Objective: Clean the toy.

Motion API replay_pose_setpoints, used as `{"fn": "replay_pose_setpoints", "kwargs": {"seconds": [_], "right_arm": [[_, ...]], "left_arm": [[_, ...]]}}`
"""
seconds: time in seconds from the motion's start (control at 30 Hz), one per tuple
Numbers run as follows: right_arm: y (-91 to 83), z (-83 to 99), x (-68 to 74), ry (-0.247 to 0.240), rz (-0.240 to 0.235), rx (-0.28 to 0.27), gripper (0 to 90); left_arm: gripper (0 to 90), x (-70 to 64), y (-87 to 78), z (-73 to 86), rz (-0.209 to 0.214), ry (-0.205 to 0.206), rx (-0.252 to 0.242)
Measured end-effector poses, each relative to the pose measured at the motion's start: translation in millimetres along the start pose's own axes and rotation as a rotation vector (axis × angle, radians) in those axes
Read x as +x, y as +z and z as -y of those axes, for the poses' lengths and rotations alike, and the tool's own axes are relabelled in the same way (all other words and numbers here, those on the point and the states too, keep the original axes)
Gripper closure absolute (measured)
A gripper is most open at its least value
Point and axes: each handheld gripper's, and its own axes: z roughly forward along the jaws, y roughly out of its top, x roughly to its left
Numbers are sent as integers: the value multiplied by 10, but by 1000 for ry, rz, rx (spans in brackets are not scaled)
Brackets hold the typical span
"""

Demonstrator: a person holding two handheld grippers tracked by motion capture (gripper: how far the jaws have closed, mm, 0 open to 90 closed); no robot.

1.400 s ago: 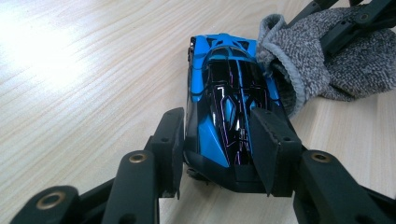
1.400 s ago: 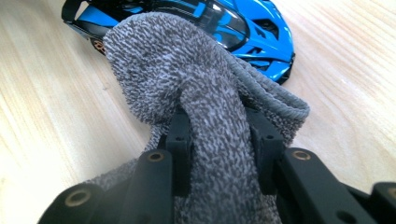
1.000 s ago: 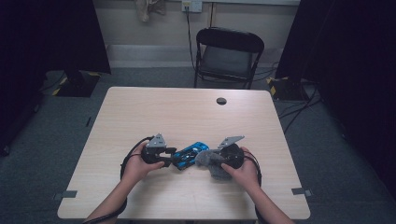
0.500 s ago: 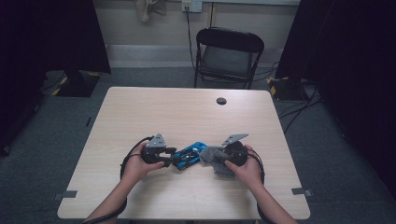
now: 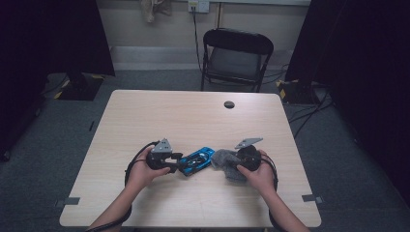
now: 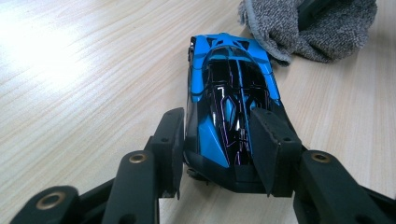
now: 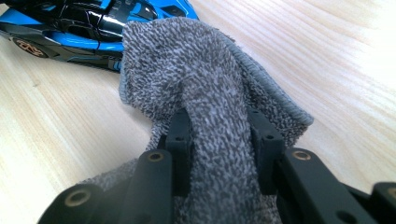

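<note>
A blue and black toy car [image 5: 197, 160] lies on the wooden table [image 5: 193, 121], near its front middle. My left gripper [image 5: 178, 163] is shut on the car's near end; its jaws press both flanks of the car [image 6: 231, 107]. Just right of the car, my right gripper [image 5: 231, 163] is shut on a bunched grey cloth [image 5: 223, 160]. The cloth [image 7: 210, 93] bulges up between the jaws and hangs over them, its front edge touching or nearly touching the car [image 7: 84, 25]. In the left gripper view the cloth [image 6: 317, 28] lies just beyond the car's far end.
A small black round disc [image 5: 229, 104] sits on the table's far side. A black folding chair [image 5: 237, 58] stands behind the table. The person's forearms come in from the bottom edge.
The right gripper with the cloth has shifted slightly away from the car toward the right. The left gripper and the car have stayed in place.
</note>
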Motion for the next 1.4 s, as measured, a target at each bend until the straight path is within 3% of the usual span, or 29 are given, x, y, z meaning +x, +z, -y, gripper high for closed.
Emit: {"fn": "replay_pose_setpoints", "kwargs": {"seconds": [0.57,0.73,0.77,0.97,1.4], "right_arm": [[-61,89,24,7,-8,-13,665],[-79,63,31,-1,-10,-15,664],[-83,55,26,-3,-8,-18,664],[-92,41,30,3,-9,-21,663],[-135,-44,79,-6,-25,-46,661]], "left_arm": [[551,-4,7,-10,-5,-15,6],[469,-7,27,-15,-7,-26,11],[380,-7,34,-13,-6,-33,24],[245,-6,37,-27,-36,-29,14],[204,-62,-58,-101,-29,-24,1]]}}
